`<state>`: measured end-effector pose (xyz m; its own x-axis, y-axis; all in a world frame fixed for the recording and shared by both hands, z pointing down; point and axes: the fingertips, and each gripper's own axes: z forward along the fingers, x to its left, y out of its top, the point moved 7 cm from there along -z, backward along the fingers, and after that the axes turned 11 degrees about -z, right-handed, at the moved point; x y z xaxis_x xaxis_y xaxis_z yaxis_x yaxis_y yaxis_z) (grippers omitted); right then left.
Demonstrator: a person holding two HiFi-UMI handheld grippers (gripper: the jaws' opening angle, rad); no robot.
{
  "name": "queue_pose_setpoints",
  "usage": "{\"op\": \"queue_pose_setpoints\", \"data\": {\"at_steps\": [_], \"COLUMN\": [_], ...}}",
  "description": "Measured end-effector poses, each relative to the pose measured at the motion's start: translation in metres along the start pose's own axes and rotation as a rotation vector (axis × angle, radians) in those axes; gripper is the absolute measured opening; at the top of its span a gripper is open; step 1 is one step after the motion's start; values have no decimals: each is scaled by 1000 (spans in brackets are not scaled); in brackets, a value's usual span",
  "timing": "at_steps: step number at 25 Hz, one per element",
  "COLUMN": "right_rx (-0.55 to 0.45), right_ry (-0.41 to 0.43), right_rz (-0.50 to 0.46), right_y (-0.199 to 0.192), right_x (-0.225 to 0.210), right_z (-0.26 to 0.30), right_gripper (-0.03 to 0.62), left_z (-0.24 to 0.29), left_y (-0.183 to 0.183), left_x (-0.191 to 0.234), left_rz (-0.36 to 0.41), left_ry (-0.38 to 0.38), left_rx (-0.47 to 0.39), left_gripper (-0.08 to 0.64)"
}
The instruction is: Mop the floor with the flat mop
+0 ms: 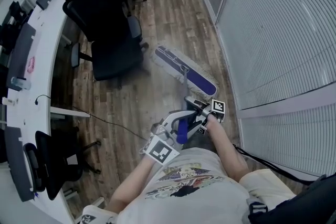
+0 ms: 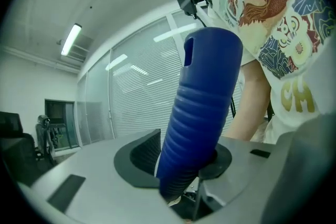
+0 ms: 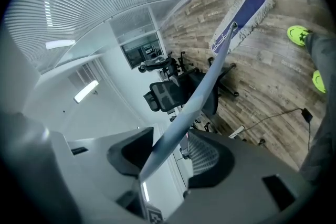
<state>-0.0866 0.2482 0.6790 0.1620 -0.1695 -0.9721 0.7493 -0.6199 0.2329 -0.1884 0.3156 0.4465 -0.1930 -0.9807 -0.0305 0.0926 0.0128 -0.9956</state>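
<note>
The left gripper has its jaws clamped on the blue grip of the flat mop. The right gripper holds its jaws wide; the pole passes loosely between them, running ahead to the mop head on the floor.

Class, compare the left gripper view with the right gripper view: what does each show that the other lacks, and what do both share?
Left only: the blue grip clamped between the fingers of the left gripper, and a printed shirt. Right only: the pole between the fingers of the right gripper, the mop head on the wood floor, a chair, bright shoes. Both: slatted blinds and ceiling lights.
</note>
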Motion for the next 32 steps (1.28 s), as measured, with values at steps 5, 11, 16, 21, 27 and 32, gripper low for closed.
{"op": "queue_pose_setpoints", "data": {"at_steps": [5, 11, 16, 21, 27, 32], "right_rx": [16, 50, 69, 86, 100, 88], "right_ry": [16, 30, 48, 54, 60, 44], "right_rz": [20, 27, 49, 50, 36, 28], "right_y": [39, 125, 205, 281, 355, 395], "right_x": [4, 23, 48, 67, 84, 87], "right_z": [12, 47, 72, 88, 119, 142], "right_gripper": [196, 196, 196, 198, 199, 199], "left_z": [30, 92, 159, 225, 279, 302], "left_y": [-6, -1, 7, 14, 13, 8], "left_x": [26, 98, 160, 210, 269, 305], "left_rz": [-18, -28, -47, -70, -69, -60], "left_ry": [-11, 9, 19, 3, 24, 12], "left_rx": [14, 39, 48, 49, 56, 58], "left_gripper": [127, 130, 138, 155, 163, 166]}}
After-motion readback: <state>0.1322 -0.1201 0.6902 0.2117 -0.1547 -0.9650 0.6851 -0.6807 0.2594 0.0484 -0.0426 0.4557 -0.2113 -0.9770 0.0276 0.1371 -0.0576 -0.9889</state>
